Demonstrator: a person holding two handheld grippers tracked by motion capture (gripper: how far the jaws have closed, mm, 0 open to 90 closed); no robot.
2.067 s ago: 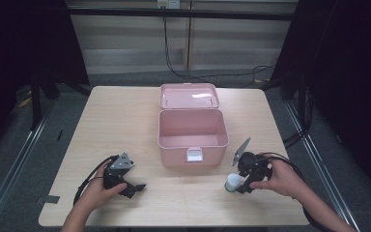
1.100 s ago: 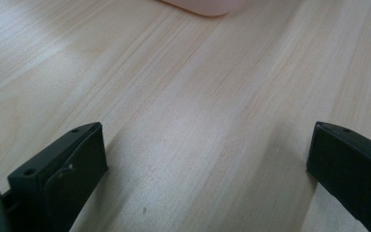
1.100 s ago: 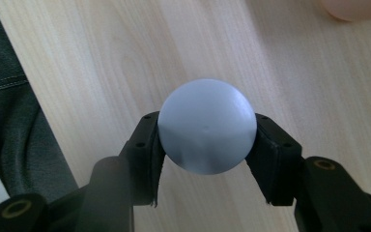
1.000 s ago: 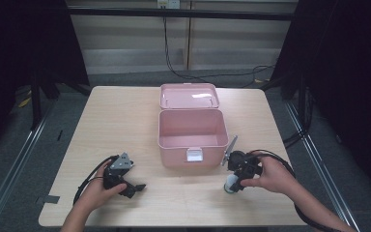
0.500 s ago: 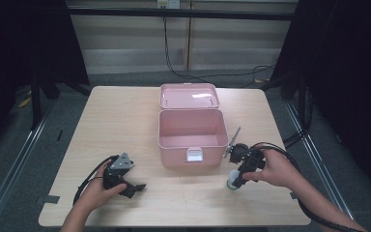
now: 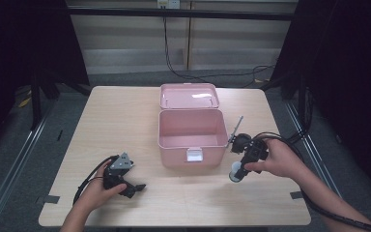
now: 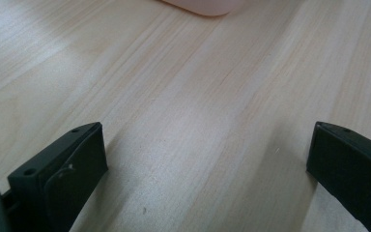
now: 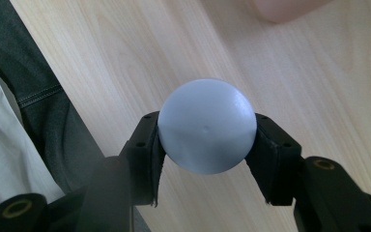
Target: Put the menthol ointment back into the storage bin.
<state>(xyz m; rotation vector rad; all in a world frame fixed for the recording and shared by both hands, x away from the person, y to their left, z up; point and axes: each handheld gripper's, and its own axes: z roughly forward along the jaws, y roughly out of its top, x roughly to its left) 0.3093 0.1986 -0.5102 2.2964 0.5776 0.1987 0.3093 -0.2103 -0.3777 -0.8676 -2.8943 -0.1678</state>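
A pale blue-grey ball (image 8: 206, 126) sits clamped between the two black jaws of my right gripper (image 8: 206, 145). In the high view that ball (image 6: 235, 172) hangs just above the table, right of the pink box (image 6: 192, 131), with my right gripper (image 6: 238, 170) pointing down and towards the person. The box stands open in the table's middle, its lid (image 6: 189, 95) laid back behind it and a white latch (image 6: 193, 154) on its front. My left gripper (image 6: 134, 187) rests low at the front left, jaws wide apart over bare wood (image 7: 207, 145).
The light wooden table (image 6: 125, 121) has free room left and front of the box. A pink corner of the box (image 7: 207, 6) shows at the top of the left gripper view. Cables (image 6: 89, 179) trail from both grippers. Dark floor surrounds the table.
My right gripper has carried the ball up off the table and turned, shifting slightly right beside the box. The left gripper has stayed put.
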